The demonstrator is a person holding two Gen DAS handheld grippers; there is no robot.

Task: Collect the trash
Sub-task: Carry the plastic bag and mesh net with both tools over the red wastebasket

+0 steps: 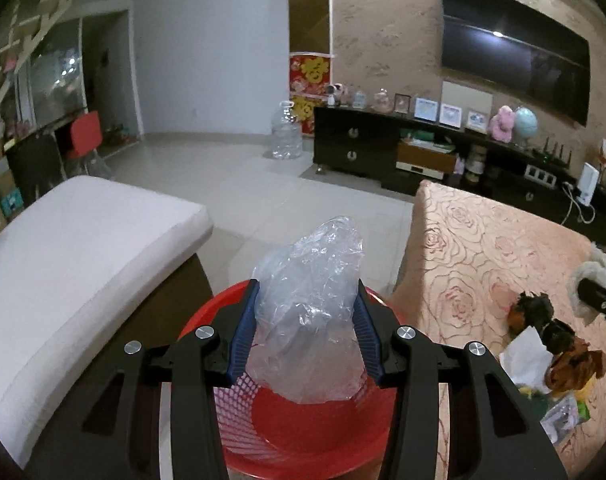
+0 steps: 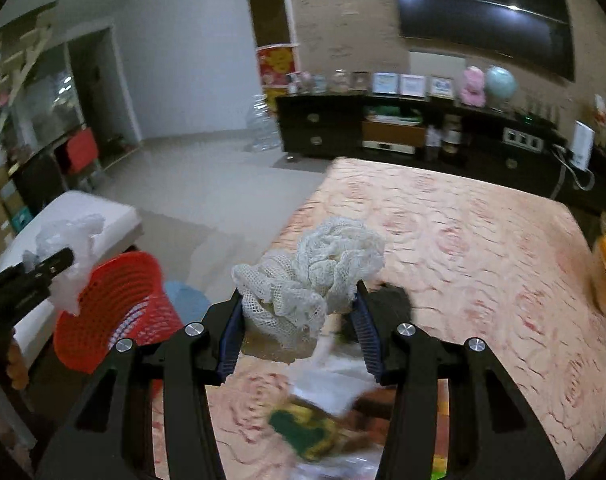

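Left gripper (image 1: 307,312): jaws clenched on clear plastic bag (image 1: 309,312) above red basket (image 1: 323,432); may cling.
Right gripper (image 2: 299,314): jaws grasping white mesh wad (image 2: 315,276); loose folds could snag, drop beside basket.

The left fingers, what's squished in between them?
A crumpled clear plastic bag, held between the left gripper's fingers above the red basket. The left wrist view shows it.

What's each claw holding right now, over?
Left gripper clamps crumpled clear plastic bag above red mesh basket. Right gripper clamps white foam netting over table. Path clear.
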